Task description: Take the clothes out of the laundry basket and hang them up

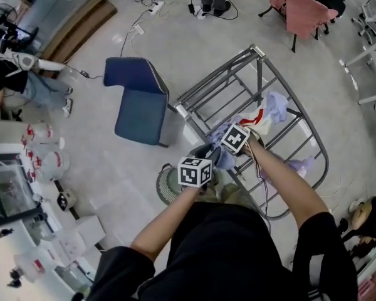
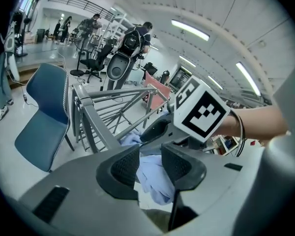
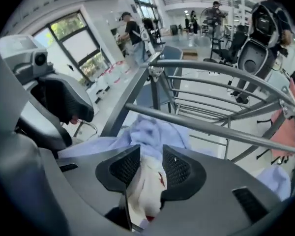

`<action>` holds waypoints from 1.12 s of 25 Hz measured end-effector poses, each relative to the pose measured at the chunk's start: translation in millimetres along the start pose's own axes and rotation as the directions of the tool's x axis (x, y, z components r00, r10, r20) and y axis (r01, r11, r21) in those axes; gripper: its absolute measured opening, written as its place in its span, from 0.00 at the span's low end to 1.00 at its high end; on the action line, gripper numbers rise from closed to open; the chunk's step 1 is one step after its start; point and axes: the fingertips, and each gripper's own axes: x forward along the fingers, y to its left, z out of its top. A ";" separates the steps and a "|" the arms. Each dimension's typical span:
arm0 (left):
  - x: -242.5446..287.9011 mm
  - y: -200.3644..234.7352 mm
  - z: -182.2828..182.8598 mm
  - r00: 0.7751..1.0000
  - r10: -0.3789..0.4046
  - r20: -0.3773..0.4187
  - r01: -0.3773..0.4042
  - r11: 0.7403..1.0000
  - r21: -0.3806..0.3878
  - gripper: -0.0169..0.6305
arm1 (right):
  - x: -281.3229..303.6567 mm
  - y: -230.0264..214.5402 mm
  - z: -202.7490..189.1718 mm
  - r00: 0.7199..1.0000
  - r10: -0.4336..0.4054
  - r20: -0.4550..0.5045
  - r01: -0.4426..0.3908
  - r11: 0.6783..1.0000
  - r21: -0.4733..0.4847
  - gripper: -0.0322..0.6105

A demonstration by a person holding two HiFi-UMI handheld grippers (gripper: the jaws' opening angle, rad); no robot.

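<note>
A grey metal drying rack (image 1: 238, 74) stands in front of me, with a green laundry basket (image 1: 165, 190) by my feet. My left gripper (image 1: 205, 154) is over the rack's near end. In the left gripper view its jaws (image 2: 148, 154) stand apart, and a pale blue garment (image 2: 155, 181) draped over a rack bar (image 2: 96, 122) shows in the gap. My right gripper (image 1: 246, 129) points steeply down just beyond it. Its jaws (image 3: 151, 163) are shut on a white cloth with a red mark (image 3: 146, 186), above the pale blue garment (image 3: 152, 132) and a rack bar (image 3: 201, 127).
A blue chair (image 1: 138, 102) stands left of the rack. More lavender cloth (image 1: 276, 108) lies on the rack's far side. A chair with pink fabric (image 1: 301, 8) is at the back right. Cables and a power strip (image 1: 153, 6) lie on the floor behind, and people stand far off.
</note>
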 end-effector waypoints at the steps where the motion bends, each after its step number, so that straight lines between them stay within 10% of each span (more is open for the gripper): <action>1: -0.5 -0.9 -2.7 1.000 -0.005 -0.003 0.005 1.000 -0.003 0.23 | 3.6 -2.1 -2.9 0.999 -0.020 -0.041 0.019 0.999 -0.030 0.25; 4: -3.1 -3.7 -11.6 1.000 -0.018 -0.017 0.018 1.000 -0.005 0.23 | -2.2 -12.5 -6.3 0.996 -0.059 -0.070 0.058 0.998 -0.018 0.27; 13: -9.7 -8.7 -31.2 0.995 -0.087 -0.056 0.087 0.996 0.010 0.23 | -82.3 -24.8 -1.5 0.958 -0.079 0.275 0.026 0.981 0.191 0.27; 19: -19.0 -30.9 9.0 0.984 -0.176 0.034 0.170 0.976 0.136 0.18 | -170.2 -32.1 -16.8 0.786 -0.313 0.533 -0.005 0.859 0.512 0.23; 28: -38.5 -122.6 55.1 0.920 -0.373 0.118 0.309 0.878 0.365 0.10 | -281.9 26.5 -138.2 0.535 -0.720 0.443 0.071 0.560 0.825 0.07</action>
